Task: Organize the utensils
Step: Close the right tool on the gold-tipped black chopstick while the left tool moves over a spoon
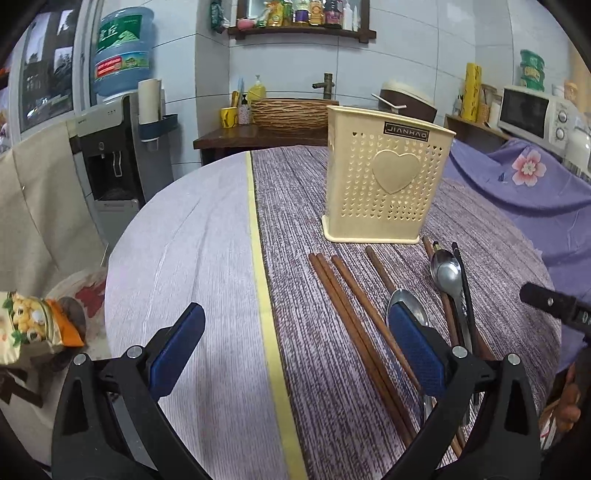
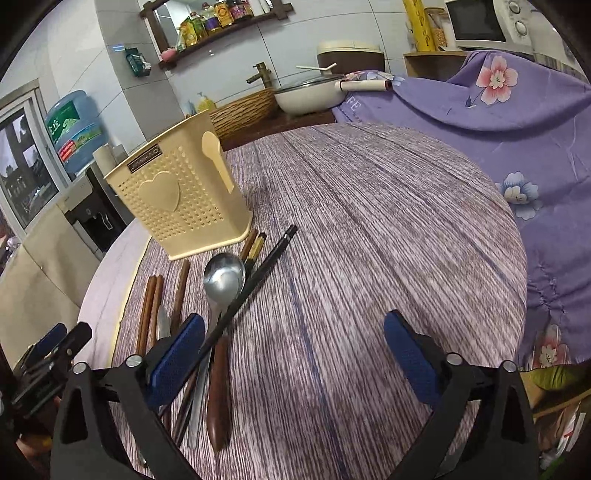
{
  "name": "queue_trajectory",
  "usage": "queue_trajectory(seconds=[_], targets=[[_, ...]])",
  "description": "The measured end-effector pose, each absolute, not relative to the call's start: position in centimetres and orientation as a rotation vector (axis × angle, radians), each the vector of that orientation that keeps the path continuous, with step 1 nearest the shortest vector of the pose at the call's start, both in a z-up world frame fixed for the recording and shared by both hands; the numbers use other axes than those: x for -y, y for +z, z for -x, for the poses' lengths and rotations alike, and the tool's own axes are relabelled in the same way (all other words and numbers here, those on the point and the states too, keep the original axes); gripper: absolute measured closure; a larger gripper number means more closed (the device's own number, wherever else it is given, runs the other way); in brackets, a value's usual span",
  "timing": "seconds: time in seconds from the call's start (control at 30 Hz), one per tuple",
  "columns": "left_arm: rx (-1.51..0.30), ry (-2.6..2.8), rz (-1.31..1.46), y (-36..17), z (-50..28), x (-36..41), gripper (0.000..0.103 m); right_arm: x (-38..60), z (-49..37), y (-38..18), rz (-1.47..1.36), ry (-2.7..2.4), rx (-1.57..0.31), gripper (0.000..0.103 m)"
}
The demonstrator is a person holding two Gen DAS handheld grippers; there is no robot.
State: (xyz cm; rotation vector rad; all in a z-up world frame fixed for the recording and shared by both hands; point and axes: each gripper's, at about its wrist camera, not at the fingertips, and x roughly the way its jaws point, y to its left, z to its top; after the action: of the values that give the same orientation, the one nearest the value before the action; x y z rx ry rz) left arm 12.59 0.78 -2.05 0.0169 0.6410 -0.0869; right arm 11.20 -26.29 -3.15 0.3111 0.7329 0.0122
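A cream perforated utensil holder (image 1: 388,184) with a heart stands upright on the round table (image 1: 184,258); it also shows in the right wrist view (image 2: 177,199). In front of it lie several brown wooden chopsticks (image 1: 351,314), two metal spoons (image 1: 448,273), and a black chopstick (image 1: 465,288). In the right wrist view a spoon (image 2: 223,277), a black chopstick (image 2: 258,273) and brown chopsticks (image 2: 147,306) lie by my left finger. My left gripper (image 1: 295,343) is open and empty above the table. My right gripper (image 2: 293,347) is open and empty, right of the utensils.
A purple flowered cloth (image 2: 517,140) drapes over furniture to the right. A water dispenser (image 1: 110,155) stands at the left. A basin and shelf with bottles (image 1: 295,18) are behind. The other gripper's tip (image 1: 546,301) shows at right.
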Motion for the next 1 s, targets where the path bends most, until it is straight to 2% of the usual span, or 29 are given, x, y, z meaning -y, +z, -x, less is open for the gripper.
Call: queue_trajectory(seconds=[0.13,0.27,0.33,0.43,0.53,0.93,1.0], targets=[[-0.663,-0.156,-0.036,-1.7,-13.7,0.4,0.005,26.8,-14.3,-2.9,-0.335,0.008,-0.773,0.036],[-0.683,-0.186,-0.046,-2.0,-14.2,1.9,0.006,26.7,-17.6,-4.1,-0.398,0.027,-0.854,0.05],[-0.691,-0.192,-0.062,-2.2,-14.4,2.6,0.012,26.3,-18.9,-4.4,-0.404,0.021,-0.88,0.058],[-0.706,-0.197,-0.072,-2.6,-14.7,3.2,0.023,25.6,-20.6,-4.5,-0.387,0.011,-0.905,0.065],[-0.729,-0.209,-0.064,-2.9,-15.1,3.6,0.029,25.0,-21.8,-4.7,-0.356,-0.011,-0.933,0.068],[-0.783,-0.28,-0.09,-3.8,-16.2,6.8,0.034,24.5,-23.3,-5.3,-0.303,-0.037,-0.983,0.082],[-0.801,-0.29,-0.099,-4.2,-16.5,7.3,0.039,24.6,-23.4,-5.4,-0.3,-0.033,-0.988,0.086]])
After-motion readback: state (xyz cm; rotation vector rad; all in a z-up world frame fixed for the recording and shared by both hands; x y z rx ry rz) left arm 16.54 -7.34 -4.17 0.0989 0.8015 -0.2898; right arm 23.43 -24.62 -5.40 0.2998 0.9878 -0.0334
